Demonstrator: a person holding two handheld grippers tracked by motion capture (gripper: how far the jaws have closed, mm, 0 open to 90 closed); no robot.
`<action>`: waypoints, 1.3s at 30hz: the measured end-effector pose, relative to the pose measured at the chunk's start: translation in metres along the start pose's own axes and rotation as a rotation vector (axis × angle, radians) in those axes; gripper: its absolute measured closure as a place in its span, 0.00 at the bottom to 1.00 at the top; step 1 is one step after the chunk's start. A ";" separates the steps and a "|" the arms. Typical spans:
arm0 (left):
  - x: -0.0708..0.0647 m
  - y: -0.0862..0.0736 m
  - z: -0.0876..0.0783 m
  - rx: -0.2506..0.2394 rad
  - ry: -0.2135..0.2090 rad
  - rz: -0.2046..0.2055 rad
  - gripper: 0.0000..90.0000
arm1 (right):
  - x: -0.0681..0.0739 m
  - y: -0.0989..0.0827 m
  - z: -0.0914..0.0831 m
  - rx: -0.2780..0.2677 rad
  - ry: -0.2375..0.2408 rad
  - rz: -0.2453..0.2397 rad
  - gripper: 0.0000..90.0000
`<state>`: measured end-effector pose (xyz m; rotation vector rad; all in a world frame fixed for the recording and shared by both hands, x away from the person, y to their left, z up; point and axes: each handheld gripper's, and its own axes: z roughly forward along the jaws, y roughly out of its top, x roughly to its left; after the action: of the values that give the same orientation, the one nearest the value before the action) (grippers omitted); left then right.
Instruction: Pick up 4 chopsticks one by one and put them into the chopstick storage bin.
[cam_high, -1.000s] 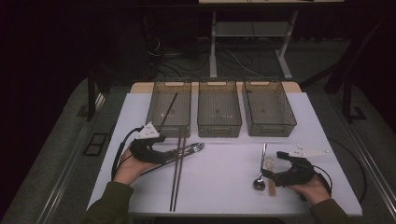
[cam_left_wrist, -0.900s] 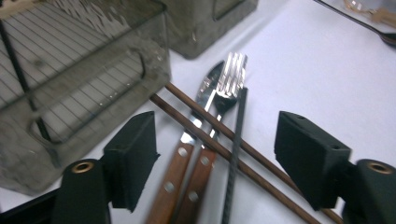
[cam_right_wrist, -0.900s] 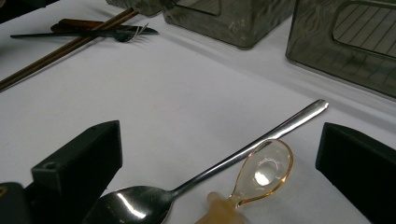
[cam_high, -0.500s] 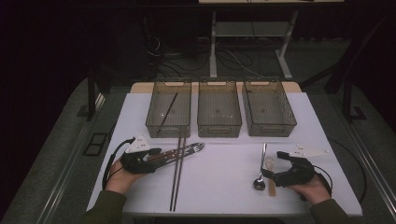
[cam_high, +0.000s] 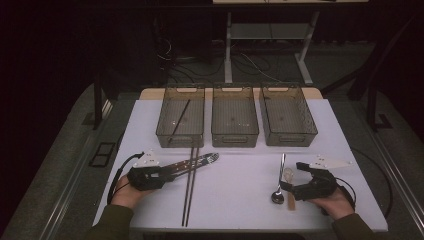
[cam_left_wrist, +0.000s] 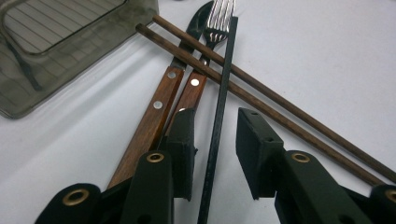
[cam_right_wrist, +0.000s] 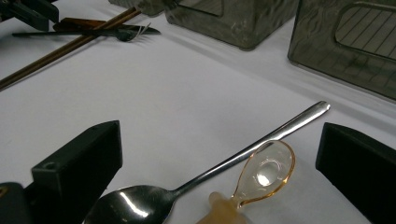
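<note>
Two claws are at work over a white desk (cam_high: 240, 200), and the one on the left matters most at this moment. The left claw (cam_left_wrist: 214, 140) lies low over a small heap of cutlery and its jaws have just been closing around a thin black chopstick (cam_left_wrist: 219, 112). That stick runs straight up the gap between the two pads, but a sliver of white desk shows on each side of it, so the pads do not yet press on it.

Under and beside the black stick lie a wooden-handled knife (cam_left_wrist: 152, 112) and a wooden-handled fork (cam_left_wrist: 191, 91), and a pair of brown chopsticks (cam_left_wrist: 261, 100) crosses over them at a slant.

In my judgement the black chopstick is light, stiff, smooth and narrow. It may roll or pivot when pinched, so a grip near its middle, square across its width, looks safest. The crossing brown pair could be dragged along.

Behind stand three grey bins; the left bin (cam_high: 167, 131) already holds one dark stick (cam_high: 179, 120).

At the right, the right claw (cam_right_wrist: 219, 172) rests wide open and holding nothing, straddling a steel spoon (cam_right_wrist: 205, 175) and a small clear amber spoon (cam_right_wrist: 266, 172) that lie touching.
</note>
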<state>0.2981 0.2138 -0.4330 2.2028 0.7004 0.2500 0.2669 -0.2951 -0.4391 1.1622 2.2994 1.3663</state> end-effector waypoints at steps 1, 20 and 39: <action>0.000 0.000 0.000 -0.001 -0.001 0.000 0.75 | 0.000 0.000 0.000 0.007 -0.001 0.002 0.00; 0.003 -0.007 0.014 0.065 -0.039 0.021 0.90 | 0.000 0.000 0.000 0.001 0.008 0.003 0.00; 0.002 -0.005 0.013 0.066 -0.059 0.029 0.95 | -0.001 0.000 0.000 -0.003 0.006 0.007 0.00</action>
<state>0.3025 0.2094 -0.4458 2.2746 0.6525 0.1779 0.2679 -0.2954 -0.4392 1.1678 2.2984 1.3772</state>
